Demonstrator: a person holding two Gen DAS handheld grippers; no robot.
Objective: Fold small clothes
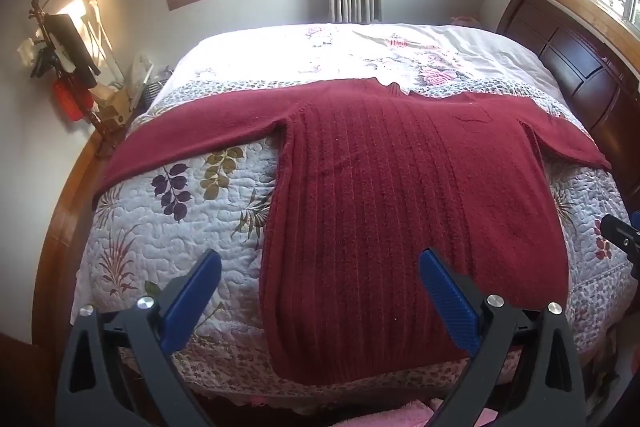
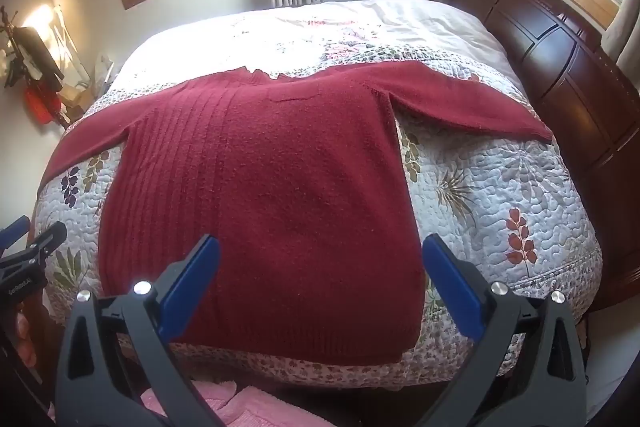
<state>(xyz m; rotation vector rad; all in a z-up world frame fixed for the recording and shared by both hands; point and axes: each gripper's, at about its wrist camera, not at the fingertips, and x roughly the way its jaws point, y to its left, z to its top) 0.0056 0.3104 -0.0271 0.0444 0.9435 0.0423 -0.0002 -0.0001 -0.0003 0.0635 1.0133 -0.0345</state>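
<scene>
A dark red knitted sweater (image 1: 400, 195) (image 2: 280, 179) lies spread flat on the bed, collar at the far side, hem at the near edge, both sleeves stretched out sideways. My left gripper (image 1: 320, 259) hovers open above the hem's left part, nothing between its blue pads (image 1: 192, 299). My right gripper (image 2: 320, 245) hangs open over the hem's right part, also holding nothing. The right gripper's tip (image 1: 624, 239) shows at the right edge of the left wrist view, and the left gripper (image 2: 28, 251) shows at the left edge of the right wrist view.
The bed wears a white quilt (image 1: 180, 195) (image 2: 500, 187) printed with leaves. A dark wooden headboard (image 1: 580, 75) (image 2: 560, 59) stands on the right. A stand with clutter (image 1: 68, 67) leans against the left wall. Pink cloth (image 2: 240, 411) lies below the bed's near edge.
</scene>
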